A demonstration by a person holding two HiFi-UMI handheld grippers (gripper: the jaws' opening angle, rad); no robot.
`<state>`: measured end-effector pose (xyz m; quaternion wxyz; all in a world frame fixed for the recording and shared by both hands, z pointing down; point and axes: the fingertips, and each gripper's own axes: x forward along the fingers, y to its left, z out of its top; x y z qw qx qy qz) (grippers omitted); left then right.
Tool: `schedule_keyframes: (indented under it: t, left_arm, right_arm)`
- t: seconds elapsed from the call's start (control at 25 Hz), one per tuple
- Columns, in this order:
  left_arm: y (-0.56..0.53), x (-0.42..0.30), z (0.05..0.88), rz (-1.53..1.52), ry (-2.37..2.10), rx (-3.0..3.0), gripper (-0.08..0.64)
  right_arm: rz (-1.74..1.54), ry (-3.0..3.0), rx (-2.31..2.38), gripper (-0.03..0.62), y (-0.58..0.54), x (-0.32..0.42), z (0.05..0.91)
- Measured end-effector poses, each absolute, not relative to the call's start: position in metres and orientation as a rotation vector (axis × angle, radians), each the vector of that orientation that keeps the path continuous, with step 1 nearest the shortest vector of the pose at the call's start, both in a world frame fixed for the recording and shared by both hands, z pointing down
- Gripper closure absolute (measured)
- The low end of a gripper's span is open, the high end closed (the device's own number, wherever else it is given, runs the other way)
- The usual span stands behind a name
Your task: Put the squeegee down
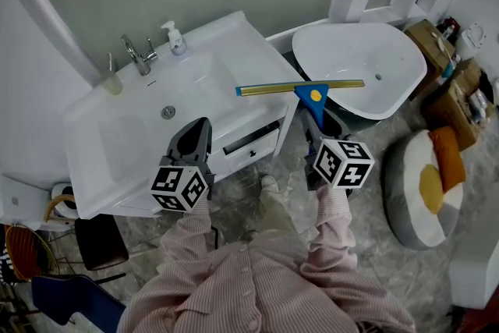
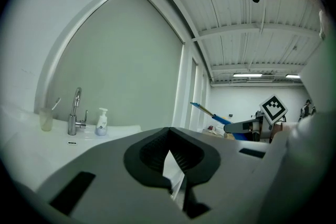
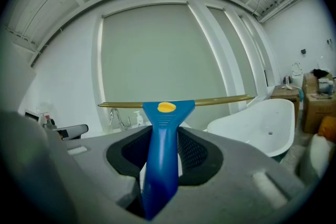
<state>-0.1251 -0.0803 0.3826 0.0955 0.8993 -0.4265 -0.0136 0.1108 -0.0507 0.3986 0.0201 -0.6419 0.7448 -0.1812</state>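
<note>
1. Right gripper (image 3: pixel 166 136): jaws clamped on the blue handle of the squeegee (image 1: pixel 300 89); blade at 12 o'clock, long axis 9-to-3.
2. Left gripper (image 2: pixel 169 140): jaws together, empty.
3. Sink surface (image 1: pixel 222 62): 10 o'clock from the blade, the likely landing spot.

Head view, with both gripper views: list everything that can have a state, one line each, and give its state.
squeegee: held up by its blue handle, blade level, not yet put down
right gripper: shut on the squeegee handle
left gripper: jaws together, nothing held
drawer: pulled partly open
faucet: no water running
bathtub: empty
soap dispenser: upright beside the faucet
</note>
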Motion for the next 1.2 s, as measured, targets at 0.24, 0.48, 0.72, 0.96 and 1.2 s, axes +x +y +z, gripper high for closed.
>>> schedule_keyframes:
  t: [0.24,0.48,0.72,0.96,1.2]
  left_arm:
    - [-0.138,-0.109,0.392,-0.027,-1.296,2.619,0.558]
    - [-0.19,-0.097,0.4,-0.026,-1.329,2.558,0.558]
    - [-0.228,-0.091,0.41,-0.038,-1.374,2.491,0.558]
    - [-0.256,-0.082,0.423,-0.028,-1.4,2.435,0.558]
    - [-0.28,-0.075,0.437,-0.031,-1.429,2.375,0.558]
  right_arm:
    - [-0.606,2.362,-1.94,0.456,-0.121,0.125,0.407]
    - [-0.653,2.447,-1.887,0.456,-0.186,0.129,0.414]
    - [-0.716,2.521,-1.838,0.456,-0.235,0.128,0.427]
    - [-0.768,2.608,-1.765,0.456,-0.272,0.127,0.441]
    - [-0.821,2.689,-1.712,0.456,-0.306,0.123,0.456]
